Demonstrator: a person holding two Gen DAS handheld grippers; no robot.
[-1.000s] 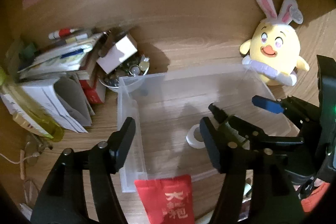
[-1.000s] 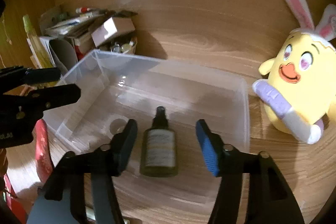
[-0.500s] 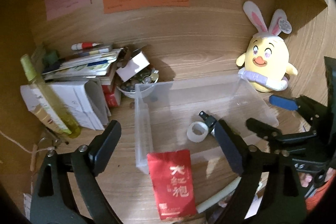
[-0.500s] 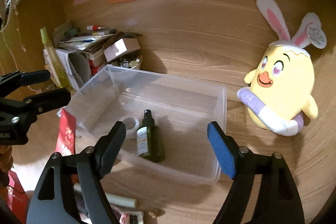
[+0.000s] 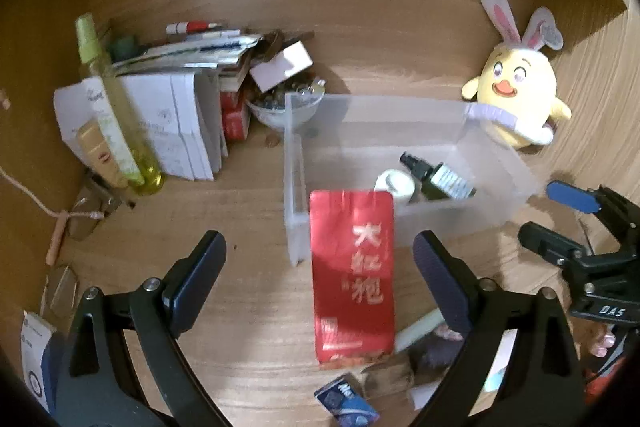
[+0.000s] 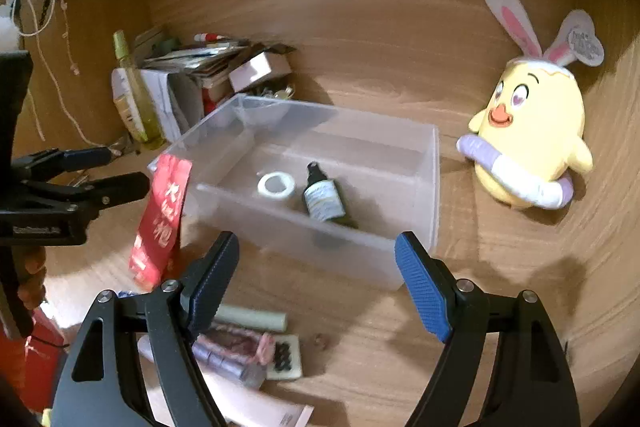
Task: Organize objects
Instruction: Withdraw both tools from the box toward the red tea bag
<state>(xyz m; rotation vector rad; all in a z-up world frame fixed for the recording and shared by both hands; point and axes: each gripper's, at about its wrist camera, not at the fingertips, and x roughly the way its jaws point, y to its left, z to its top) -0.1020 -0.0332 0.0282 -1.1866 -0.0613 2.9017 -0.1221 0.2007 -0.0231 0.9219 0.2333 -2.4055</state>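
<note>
Legibly, red packet (image 5: 352, 279) reads "大红袍"; right claw (image 5: 554, 217) marked "DAS".

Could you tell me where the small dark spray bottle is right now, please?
The dark spray bottle lies on its side inside the clear plastic bin, just right of the white tape roll in the right wrist view, nozzle pointing toward the back wall.

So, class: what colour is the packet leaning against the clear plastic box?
Red, with pale lettering; the packet shows best in the left wrist view.
</note>
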